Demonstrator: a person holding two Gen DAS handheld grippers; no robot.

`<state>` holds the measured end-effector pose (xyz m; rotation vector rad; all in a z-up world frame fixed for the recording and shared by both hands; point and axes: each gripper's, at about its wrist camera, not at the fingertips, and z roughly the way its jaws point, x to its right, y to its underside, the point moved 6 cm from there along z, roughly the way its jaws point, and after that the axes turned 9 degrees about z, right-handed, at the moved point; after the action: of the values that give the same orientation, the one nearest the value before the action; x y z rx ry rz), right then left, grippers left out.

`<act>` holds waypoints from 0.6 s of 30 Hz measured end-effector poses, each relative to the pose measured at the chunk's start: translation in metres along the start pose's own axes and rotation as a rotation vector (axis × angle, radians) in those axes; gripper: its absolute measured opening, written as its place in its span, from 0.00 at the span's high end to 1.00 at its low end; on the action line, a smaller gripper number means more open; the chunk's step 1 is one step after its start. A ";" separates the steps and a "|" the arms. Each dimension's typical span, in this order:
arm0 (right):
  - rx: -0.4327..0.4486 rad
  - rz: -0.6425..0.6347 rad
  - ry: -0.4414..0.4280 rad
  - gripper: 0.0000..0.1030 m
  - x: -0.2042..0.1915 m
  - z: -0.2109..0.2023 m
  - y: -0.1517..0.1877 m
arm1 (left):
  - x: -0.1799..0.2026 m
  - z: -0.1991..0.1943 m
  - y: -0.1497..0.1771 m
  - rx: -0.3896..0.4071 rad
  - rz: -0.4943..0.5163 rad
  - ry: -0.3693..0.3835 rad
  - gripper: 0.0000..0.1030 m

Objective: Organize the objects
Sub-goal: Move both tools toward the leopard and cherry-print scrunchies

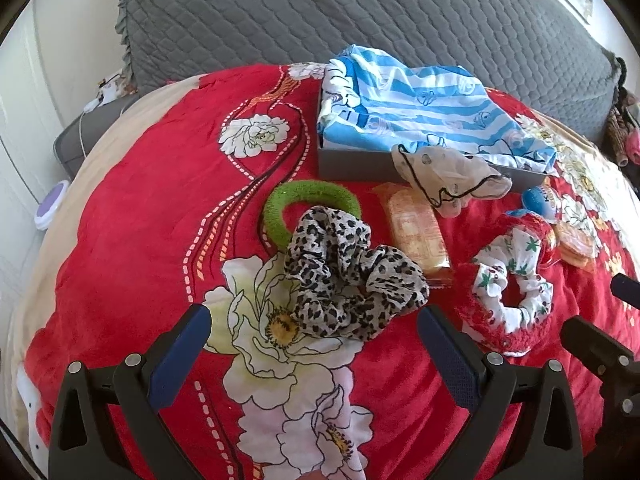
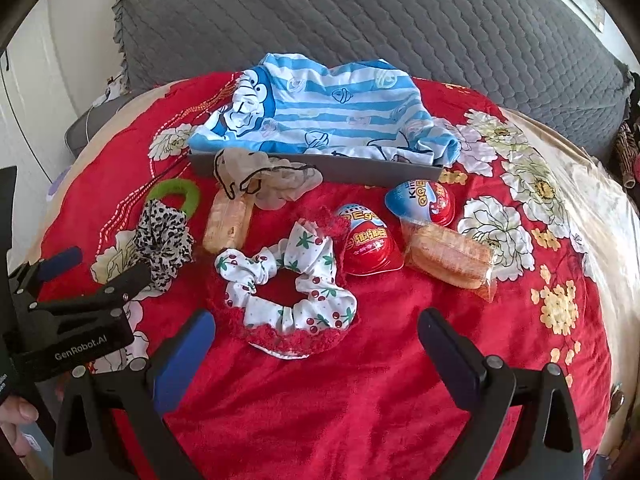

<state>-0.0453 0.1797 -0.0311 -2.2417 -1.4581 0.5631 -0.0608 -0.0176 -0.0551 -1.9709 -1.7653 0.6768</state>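
On a red flowered blanket (image 1: 140,240) lies a leopard scrunchie (image 1: 352,284) (image 2: 162,240) over a green fuzzy ring (image 1: 308,204) (image 2: 176,194). My left gripper (image 1: 314,330) stands open just short of the leopard scrunchie. A cherry-print scrunchie (image 2: 288,288) (image 1: 514,280) rests on a red fuzzy ring (image 2: 296,338), in front of my open right gripper (image 2: 316,330). Two chocolate eggs (image 2: 370,240) (image 2: 422,200) and two wrapped snack packs (image 2: 450,258) (image 2: 228,220) lie nearby. A grey box (image 1: 356,164) (image 2: 360,170) holds a blue striped cloth (image 1: 432,108) (image 2: 320,116), with a beige sheer scrunchie (image 1: 448,176) (image 2: 264,180) draped over its front wall.
A grey quilted cover (image 1: 320,12) (image 2: 360,12) rises behind the blanket. A grey pad with a white cable (image 1: 86,128) and a purple disc (image 1: 50,206) sit at the left edge. The other gripper's black body (image 2: 68,324) shows at the left of the right wrist view.
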 end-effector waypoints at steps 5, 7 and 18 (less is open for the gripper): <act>-0.012 0.022 0.022 0.01 -0.003 0.009 -0.001 | -0.001 0.003 0.000 -0.007 0.002 0.004 0.00; -0.025 0.012 0.020 0.01 -0.005 0.014 0.000 | 0.000 0.005 0.000 -0.009 0.012 0.001 0.00; -0.058 -0.038 0.017 0.01 -0.016 0.028 0.004 | -0.011 0.016 -0.002 -0.023 0.004 -0.001 0.00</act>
<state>-0.0636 0.1673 -0.0550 -2.2526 -1.5239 0.4948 -0.0728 -0.0286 -0.0659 -1.9902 -1.7772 0.6616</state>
